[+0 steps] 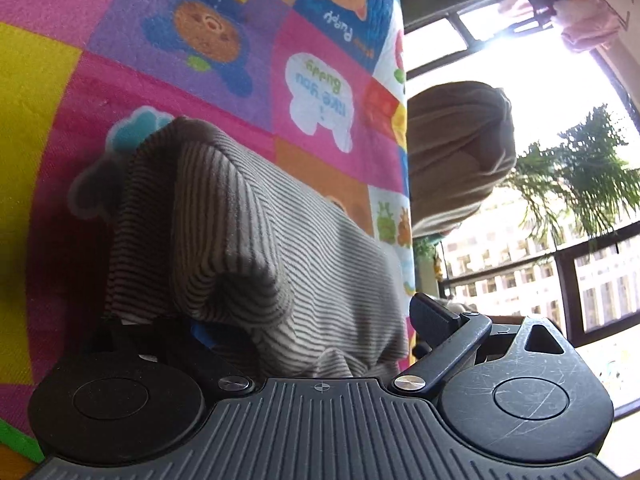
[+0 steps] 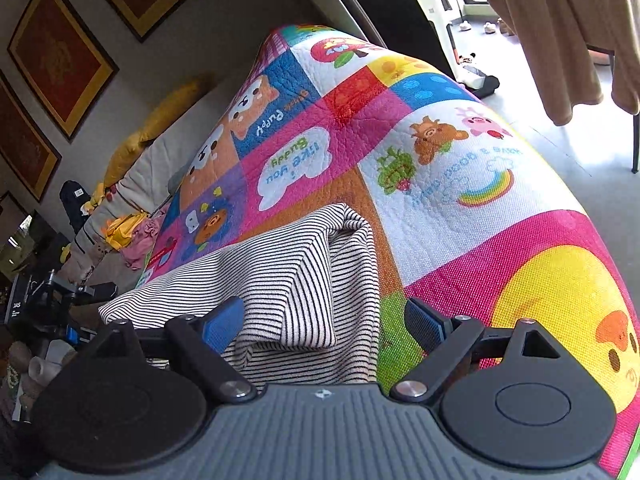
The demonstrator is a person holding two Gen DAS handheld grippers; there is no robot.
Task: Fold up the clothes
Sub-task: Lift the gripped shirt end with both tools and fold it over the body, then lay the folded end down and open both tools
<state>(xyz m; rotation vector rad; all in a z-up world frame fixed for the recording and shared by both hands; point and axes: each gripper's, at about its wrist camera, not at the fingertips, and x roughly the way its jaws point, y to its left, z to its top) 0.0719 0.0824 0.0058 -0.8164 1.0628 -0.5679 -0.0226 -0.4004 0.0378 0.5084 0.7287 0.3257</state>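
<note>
Bright patchwork squares of cartoon animals and speech bubbles cover the play mat (image 2: 460,184) that serves as the work surface, with framed pictures (image 2: 60,60) on the wall behind it. Between the spread fingers of the right gripper (image 2: 324,320) lies the striped garment (image 2: 296,276), its blue-padded left finger (image 2: 224,322) touching the cloth and the right one (image 2: 426,322) standing clear over the mat, so the jaws are apart and grip nothing. The garment's long axis runs from the right gripper's base leftward toward the left gripper, which shows dimly at that view's left edge; a folded corner rises forward along the fingers. In the left wrist view the left gripper (image 1: 312,328) sits buried in the same striped garment (image 1: 256,248), which drapes over its left finger and bunches up between the two; the right finger (image 1: 434,312) is bare and well out to the side, so these jaws are also apart with cloth lying loosely between them. Both tools are held low, nearly level with the mat. Beyond the garment's far fold the mat is open, colourful and unoccupied up to its edge, where a brown cloth (image 1: 460,152) hangs near a sunlit window (image 1: 560,80).
</note>
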